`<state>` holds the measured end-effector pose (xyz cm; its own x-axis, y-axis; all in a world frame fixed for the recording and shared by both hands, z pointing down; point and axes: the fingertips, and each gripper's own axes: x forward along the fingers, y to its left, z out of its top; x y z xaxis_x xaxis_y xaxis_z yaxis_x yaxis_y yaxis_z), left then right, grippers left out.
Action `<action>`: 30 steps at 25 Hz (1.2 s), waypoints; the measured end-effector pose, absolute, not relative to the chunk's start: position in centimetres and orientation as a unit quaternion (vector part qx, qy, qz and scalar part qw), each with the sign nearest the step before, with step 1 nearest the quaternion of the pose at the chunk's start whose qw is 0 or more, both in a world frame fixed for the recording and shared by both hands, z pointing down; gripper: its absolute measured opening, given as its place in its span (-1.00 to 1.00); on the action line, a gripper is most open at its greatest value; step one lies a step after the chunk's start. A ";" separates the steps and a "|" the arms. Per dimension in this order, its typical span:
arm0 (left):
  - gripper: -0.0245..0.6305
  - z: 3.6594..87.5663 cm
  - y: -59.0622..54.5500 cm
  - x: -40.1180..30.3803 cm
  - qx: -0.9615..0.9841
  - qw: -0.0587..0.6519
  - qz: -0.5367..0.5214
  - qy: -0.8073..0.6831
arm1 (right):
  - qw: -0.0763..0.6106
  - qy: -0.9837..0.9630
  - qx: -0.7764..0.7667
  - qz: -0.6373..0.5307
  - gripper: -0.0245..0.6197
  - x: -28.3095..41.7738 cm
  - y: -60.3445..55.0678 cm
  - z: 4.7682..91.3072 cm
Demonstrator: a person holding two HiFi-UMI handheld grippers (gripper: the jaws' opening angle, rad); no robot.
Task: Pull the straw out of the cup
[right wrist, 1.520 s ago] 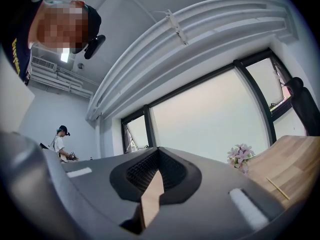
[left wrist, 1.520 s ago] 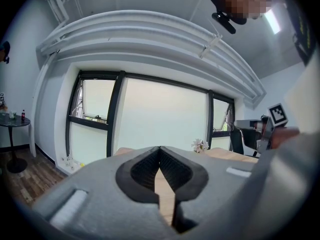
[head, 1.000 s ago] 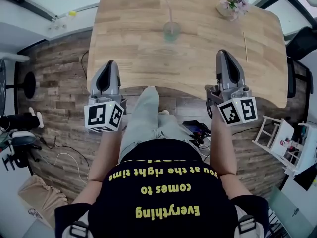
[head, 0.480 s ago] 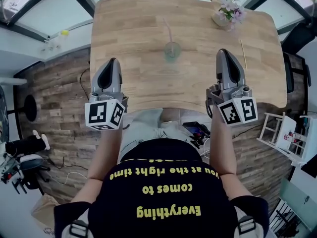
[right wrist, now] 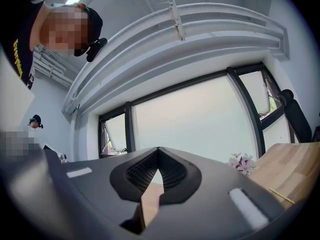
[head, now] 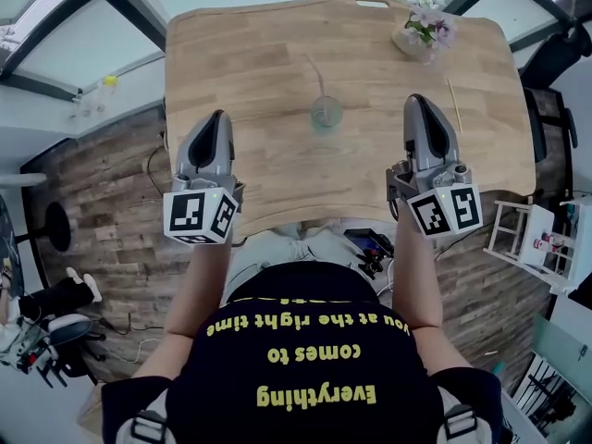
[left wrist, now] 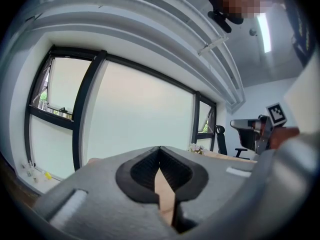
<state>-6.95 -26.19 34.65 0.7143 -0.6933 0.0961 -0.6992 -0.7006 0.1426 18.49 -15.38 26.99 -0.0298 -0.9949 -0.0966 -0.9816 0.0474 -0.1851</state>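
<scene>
Both my left gripper and right gripper have fingers pressed together, so I'd spread one, pinch the straw, lift straight.

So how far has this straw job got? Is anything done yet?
Nothing is done yet: the straw stands in the cup. In hand: nothing. The left gripper and right gripper hover over the near edge of the table, short of the cup, jaws shut and empty. Still to do: reach in, grip the straw and pull it out.
</scene>
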 end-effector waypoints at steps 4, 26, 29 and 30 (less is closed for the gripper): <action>-0.93 35.2 -26.9 -6.9 0.923 0.091 0.020 -0.373 | 0.098 0.713 -0.693 -0.037 -0.91 18.3 -16.1 27.3; -0.93 33.5 -25.0 -7.1 0.898 0.081 0.021 -0.433 | 0.098 0.758 -0.643 -0.055 -0.91 19.6 -17.6 27.2; -0.93 33.4 -24.4 -6.9 0.897 0.076 0.022 -0.436 | 0.098 0.762 -0.637 -0.057 -0.91 19.8 -17.5 27.3; -0.93 33.4 -24.3 -6.9 0.896 0.076 0.022 -0.438 | 0.098 0.764 -0.636 -0.057 -0.91 19.9 -17.5 27.3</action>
<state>-6.89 -24.29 33.38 0.6156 -0.7808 0.1067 -0.7876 -0.6050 0.1167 19.86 -17.50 27.31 -0.1724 -0.9820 -0.0767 -0.9599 0.1849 -0.2109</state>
